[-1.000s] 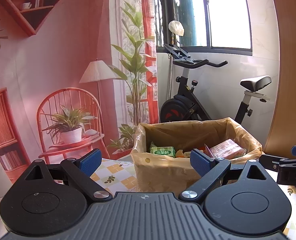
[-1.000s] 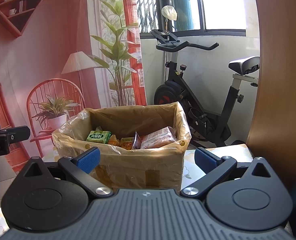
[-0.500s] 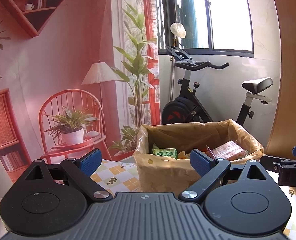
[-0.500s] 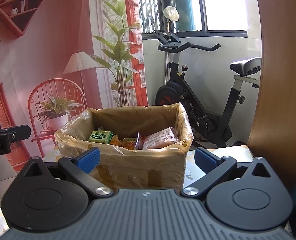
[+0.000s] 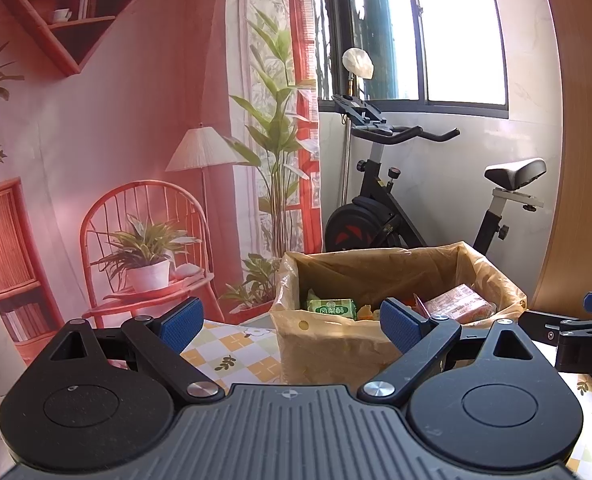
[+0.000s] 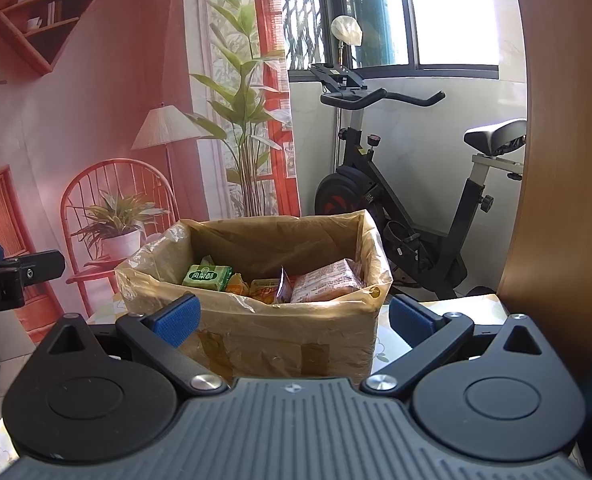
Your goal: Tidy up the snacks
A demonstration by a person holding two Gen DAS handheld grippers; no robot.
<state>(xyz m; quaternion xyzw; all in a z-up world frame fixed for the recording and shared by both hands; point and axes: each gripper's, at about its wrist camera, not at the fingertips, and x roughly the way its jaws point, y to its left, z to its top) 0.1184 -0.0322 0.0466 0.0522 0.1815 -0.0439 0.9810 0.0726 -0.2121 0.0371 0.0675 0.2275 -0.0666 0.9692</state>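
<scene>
I am holding the left gripper (image 5: 289, 322) wide open with nothing between its blue pads (image 5: 181, 323), over the checkered tablecloth (image 5: 235, 354). To its right the cardboard box (image 6: 279, 332), lined with a plastic bag, is standing on the table; a green snack pack (image 6: 207, 277), orange packets (image 6: 255, 290) and a pink wrapped pack (image 6: 328, 281) are lying inside. I am keeping the right gripper (image 6: 291, 320) fully open and empty too, facing the box. Behind, an exercise bike (image 6: 396, 184) is standing.
</scene>
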